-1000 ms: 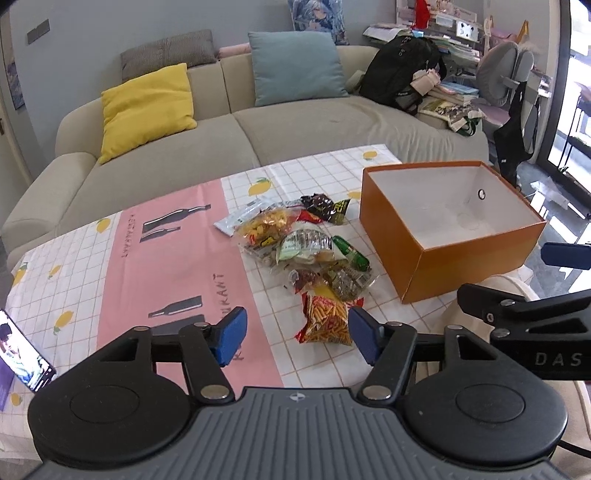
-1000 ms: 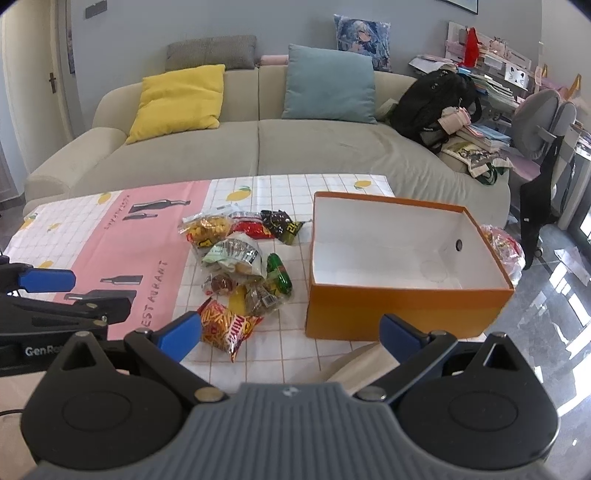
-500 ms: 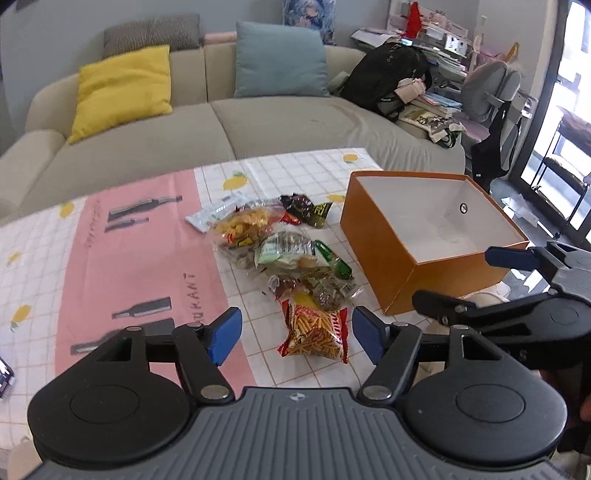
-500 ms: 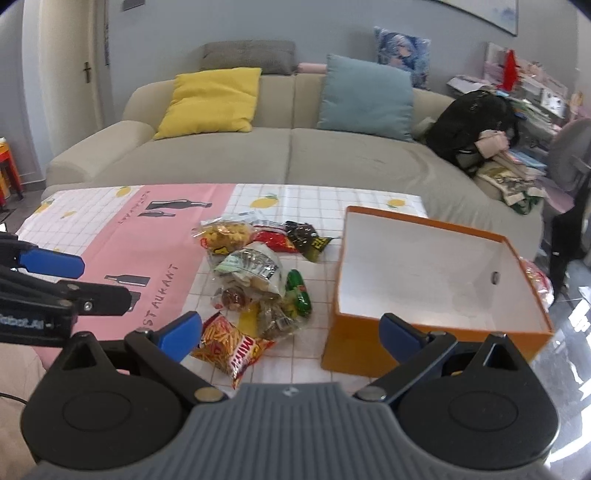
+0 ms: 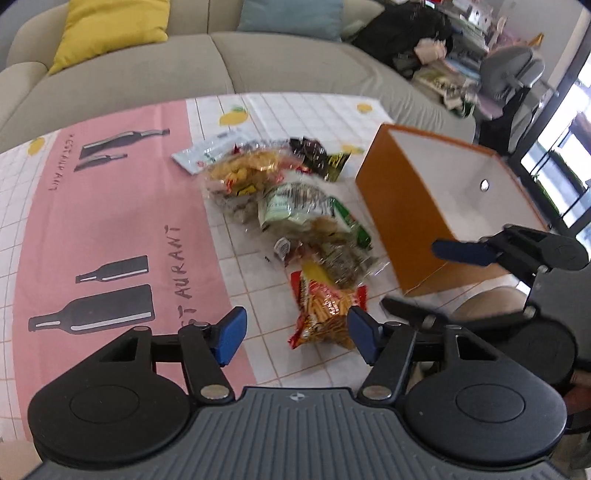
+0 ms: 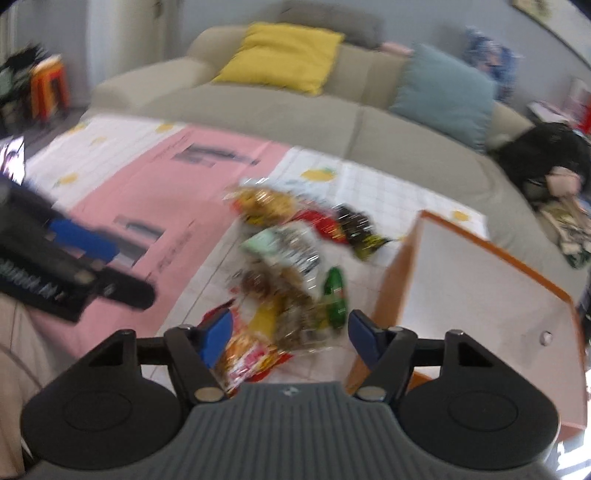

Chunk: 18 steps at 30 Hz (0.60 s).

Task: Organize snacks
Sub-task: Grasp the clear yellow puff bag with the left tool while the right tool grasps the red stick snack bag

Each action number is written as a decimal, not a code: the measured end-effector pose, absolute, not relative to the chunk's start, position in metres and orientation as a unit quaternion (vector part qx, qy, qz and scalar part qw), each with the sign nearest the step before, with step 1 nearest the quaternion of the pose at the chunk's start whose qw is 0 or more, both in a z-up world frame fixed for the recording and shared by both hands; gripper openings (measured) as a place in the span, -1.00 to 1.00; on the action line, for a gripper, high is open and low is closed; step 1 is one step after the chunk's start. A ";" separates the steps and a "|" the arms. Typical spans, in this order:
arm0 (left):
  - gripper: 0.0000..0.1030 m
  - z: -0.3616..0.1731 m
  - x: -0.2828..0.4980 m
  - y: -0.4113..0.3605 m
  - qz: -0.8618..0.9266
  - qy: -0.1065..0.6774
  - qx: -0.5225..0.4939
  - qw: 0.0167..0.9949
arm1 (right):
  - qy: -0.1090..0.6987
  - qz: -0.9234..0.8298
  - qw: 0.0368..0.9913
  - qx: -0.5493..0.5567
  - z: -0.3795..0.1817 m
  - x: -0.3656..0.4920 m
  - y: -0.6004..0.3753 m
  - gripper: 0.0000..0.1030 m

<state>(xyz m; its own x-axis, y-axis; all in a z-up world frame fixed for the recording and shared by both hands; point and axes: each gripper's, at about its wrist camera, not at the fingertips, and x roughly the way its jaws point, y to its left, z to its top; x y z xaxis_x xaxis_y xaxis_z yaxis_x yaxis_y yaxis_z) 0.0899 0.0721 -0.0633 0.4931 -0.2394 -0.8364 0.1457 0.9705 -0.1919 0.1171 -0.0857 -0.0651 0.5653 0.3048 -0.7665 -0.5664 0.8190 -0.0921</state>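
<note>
A heap of snack packets [image 5: 295,206] lies mid-table; it also shows in the right wrist view [image 6: 291,266]. The nearest is a red-and-yellow stick-snack bag [image 5: 325,314], also seen in the right wrist view [image 6: 251,354]. An open orange box [image 5: 443,199] with a white inside stands right of the heap; it also shows in the right wrist view [image 6: 480,295]. My left gripper [image 5: 295,336] is open and empty above the table, just short of the red bag. My right gripper [image 6: 288,336] is open and empty over the heap's near end. The right wrist view is blurred.
The table has a pink and white checked cloth [image 5: 110,221]. A beige sofa [image 5: 277,62] with a yellow cushion [image 5: 110,26] and a teal cushion [image 6: 443,88] runs behind it. A black backpack [image 5: 399,33] and an office chair [image 5: 517,70] stand at the far right.
Both grippers have moved forward and down toward the snack heap. The right gripper has swung left from the box to above the packets. Both stay open.
</note>
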 end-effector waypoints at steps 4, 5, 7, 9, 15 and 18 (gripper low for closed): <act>0.42 -0.076 0.101 0.076 -0.106 0.509 -0.039 0.854 | 0.425 0.287 0.838 -0.187 -0.088 0.124 -0.068 0.30; 0.42 -0.078 0.103 0.078 -0.103 0.513 -0.039 0.851 | 0.431 0.293 0.831 -0.191 -0.093 0.127 -0.065 0.30; 0.42 -0.083 0.108 0.083 -0.098 0.521 -0.043 0.847 | 0.446 0.302 0.819 -0.200 -0.104 0.134 -0.058 0.30; 0.42 -0.087 0.112 0.087 -0.096 0.525 -0.045 0.845 | 0.456 0.309 0.809 -0.207 -0.112 0.140 -0.052 0.30; 0.42 -0.093 0.125 0.088 -0.103 0.524 -0.023 0.845 | 0.477 0.328 0.786 -0.217 -0.136 0.159 -0.034 0.30; 0.42 -0.095 0.129 0.088 -0.106 0.519 -0.003 0.848 | 0.487 0.332 0.779 -0.214 -0.143 0.166 -0.029 0.22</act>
